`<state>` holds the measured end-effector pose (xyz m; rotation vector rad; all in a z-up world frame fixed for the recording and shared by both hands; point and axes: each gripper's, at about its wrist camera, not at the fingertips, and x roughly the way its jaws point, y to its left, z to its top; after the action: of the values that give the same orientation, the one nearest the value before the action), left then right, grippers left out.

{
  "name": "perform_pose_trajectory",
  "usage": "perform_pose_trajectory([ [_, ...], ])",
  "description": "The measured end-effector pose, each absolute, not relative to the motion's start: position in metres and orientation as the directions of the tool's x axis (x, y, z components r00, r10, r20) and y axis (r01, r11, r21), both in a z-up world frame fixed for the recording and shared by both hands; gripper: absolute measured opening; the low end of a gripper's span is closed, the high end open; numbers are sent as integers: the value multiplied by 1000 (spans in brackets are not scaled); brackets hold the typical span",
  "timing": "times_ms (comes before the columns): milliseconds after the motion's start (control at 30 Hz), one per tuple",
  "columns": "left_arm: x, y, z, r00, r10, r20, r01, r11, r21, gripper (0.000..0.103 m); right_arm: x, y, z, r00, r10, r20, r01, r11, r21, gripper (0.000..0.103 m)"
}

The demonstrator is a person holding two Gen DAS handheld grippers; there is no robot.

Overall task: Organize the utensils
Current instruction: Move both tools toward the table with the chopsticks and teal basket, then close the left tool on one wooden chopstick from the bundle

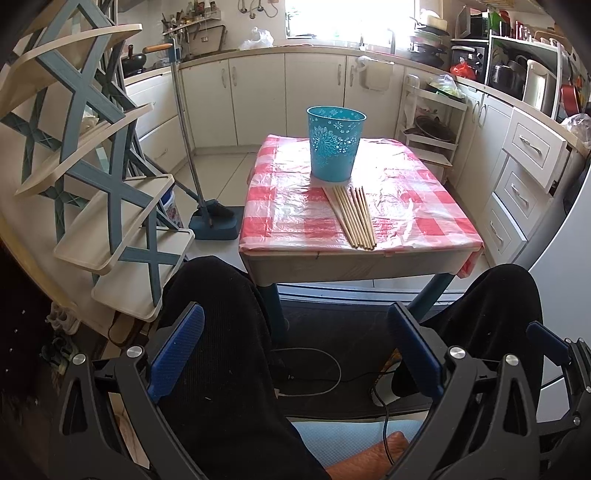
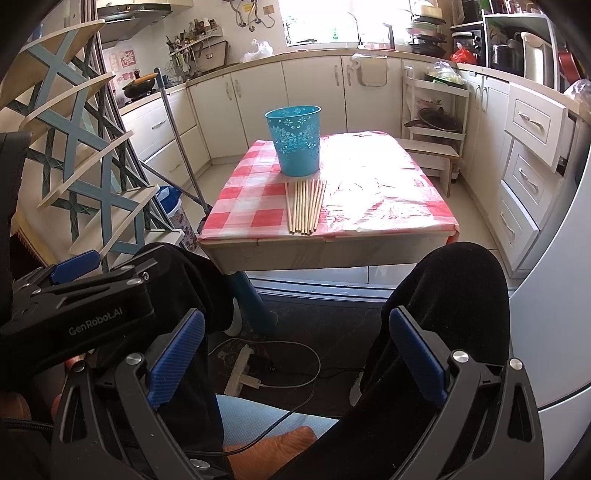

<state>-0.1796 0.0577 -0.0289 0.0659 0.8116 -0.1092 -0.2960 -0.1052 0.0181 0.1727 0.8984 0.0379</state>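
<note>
Your left gripper [image 1: 295,354] sits low over your lap, its blue-padded fingers [image 1: 177,350] spread wide apart and holding nothing; your right gripper [image 2: 295,354] is likewise low, fingers [image 2: 415,354] wide apart and empty. In the right wrist view the left gripper's black body shows at the left edge, just beside the right one. Both units are held above your knees [image 1: 221,295], clad in black, well short of the table. On the floor beneath lies a power strip [image 2: 243,371] with a white cable. Ahead stands the small table [image 1: 354,258], covered by a red-and-white checked cloth [image 1: 280,210] under clear plastic. The wooden chopsticks [image 1: 354,216] lie in a loose fan near the table's front edge, tips pointing away from you. Directly behind them, upright, stands the blue perforated bucket [image 1: 335,144], its base just beside the sticks' far ends. Beyond are white kitchen cabinets [image 1: 258,96] and a bright window [image 1: 351,16].
</note>
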Motion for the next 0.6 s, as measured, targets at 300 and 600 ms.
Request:
perform_pose_trajectory([
  [300,-175,58,-34,681,-70,-729,117,993,14,95,-292,-103,12,616,109,-780,12,989,148,96],
  [600,-99,57,-51,652,-50,-757,80,997,3,95,-240,-117,-14,657,78,-750,-10,995,95,96],
])
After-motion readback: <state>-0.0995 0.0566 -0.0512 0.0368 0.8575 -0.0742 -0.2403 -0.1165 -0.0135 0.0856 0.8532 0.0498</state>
